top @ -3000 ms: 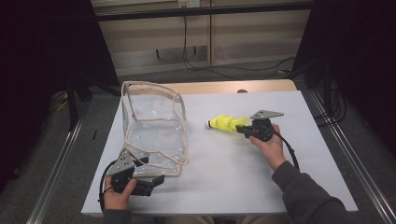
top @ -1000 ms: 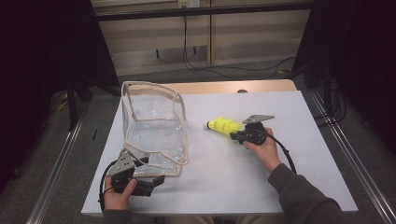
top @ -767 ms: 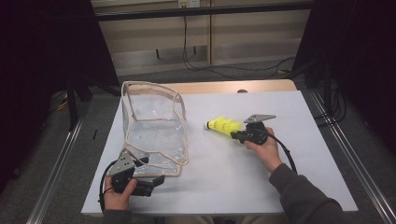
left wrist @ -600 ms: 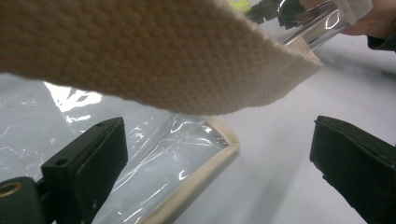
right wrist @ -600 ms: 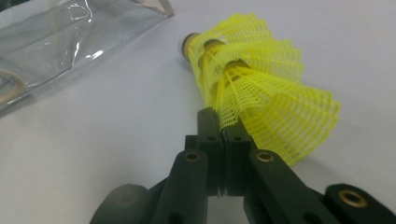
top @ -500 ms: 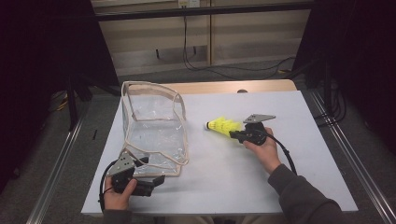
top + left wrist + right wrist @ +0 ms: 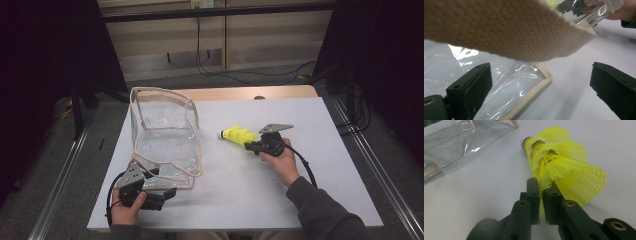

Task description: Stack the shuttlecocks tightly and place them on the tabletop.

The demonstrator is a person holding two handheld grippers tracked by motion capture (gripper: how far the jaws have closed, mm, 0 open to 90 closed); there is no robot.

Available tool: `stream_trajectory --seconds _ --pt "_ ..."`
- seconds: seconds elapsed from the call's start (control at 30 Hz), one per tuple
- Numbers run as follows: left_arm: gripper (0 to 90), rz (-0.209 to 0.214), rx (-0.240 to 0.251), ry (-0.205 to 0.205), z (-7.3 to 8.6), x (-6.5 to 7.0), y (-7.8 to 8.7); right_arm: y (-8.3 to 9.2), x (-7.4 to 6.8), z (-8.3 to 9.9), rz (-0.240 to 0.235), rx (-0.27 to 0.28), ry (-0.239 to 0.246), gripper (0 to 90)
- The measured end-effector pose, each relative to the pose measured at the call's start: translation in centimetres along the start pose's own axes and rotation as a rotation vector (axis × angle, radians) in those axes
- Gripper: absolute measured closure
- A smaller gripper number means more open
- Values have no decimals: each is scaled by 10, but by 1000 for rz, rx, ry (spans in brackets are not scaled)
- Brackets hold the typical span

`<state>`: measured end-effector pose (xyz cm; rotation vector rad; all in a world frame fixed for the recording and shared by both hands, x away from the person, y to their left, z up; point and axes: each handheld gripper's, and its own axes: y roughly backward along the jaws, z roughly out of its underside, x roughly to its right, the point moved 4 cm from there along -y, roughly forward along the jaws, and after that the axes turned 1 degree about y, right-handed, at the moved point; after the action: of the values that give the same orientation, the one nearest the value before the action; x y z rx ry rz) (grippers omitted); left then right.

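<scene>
Pinching yellow shuttlecocks' (image 7: 564,172) skirt edge w/ right gripper (image 7: 540,192) jaws; left gripper (image 7: 541,87) jaws released.

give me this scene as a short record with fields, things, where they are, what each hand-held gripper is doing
surface: white table
bag: clear bag with beige trim, standing open on the table's left part
shuttlecocks: yellow shuttlecocks, nested in a stack, lying on the table right of the bag, cork end toward it
right hand-held gripper: jaws closed on the skirt edge of the shuttlecocks
left hand-held gripper: jaws wide open at the bag's near corner, the beige strap hanging just in front of its camera
contact with bag: no pad presses on it
</scene>
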<state>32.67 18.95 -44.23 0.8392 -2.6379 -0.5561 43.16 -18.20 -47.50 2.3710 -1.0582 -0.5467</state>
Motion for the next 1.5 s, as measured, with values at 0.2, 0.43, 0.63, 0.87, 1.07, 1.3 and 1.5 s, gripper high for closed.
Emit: stream_trajectory --seconds 0.2,0.43,0.63,0.87,1.07,1.3,1.5 --pt "41 0 -1 -1 0 0 0 1 1 1 6 -6 -5 728" --pt "41 -1 -1 -1 0 0 0 7 3 1 17 -3 -15 637" --pt "41 0 0 -2 -1 0 0 12 3 0 19 15 -41 527" --pt "41 1 1 -3 -1 0 0 13 4 1 19 13 -78 406" --pt "41 0 1 -2 -1 0 0 7 -1 1 6 7 -88 308" --pt "41 4 1 -4 0 -1 0 -1 -5 -2 3 5 -99 187" --pt "41 6 2 2 0 0 0 -6 -6 -4 9 20 -101 169"
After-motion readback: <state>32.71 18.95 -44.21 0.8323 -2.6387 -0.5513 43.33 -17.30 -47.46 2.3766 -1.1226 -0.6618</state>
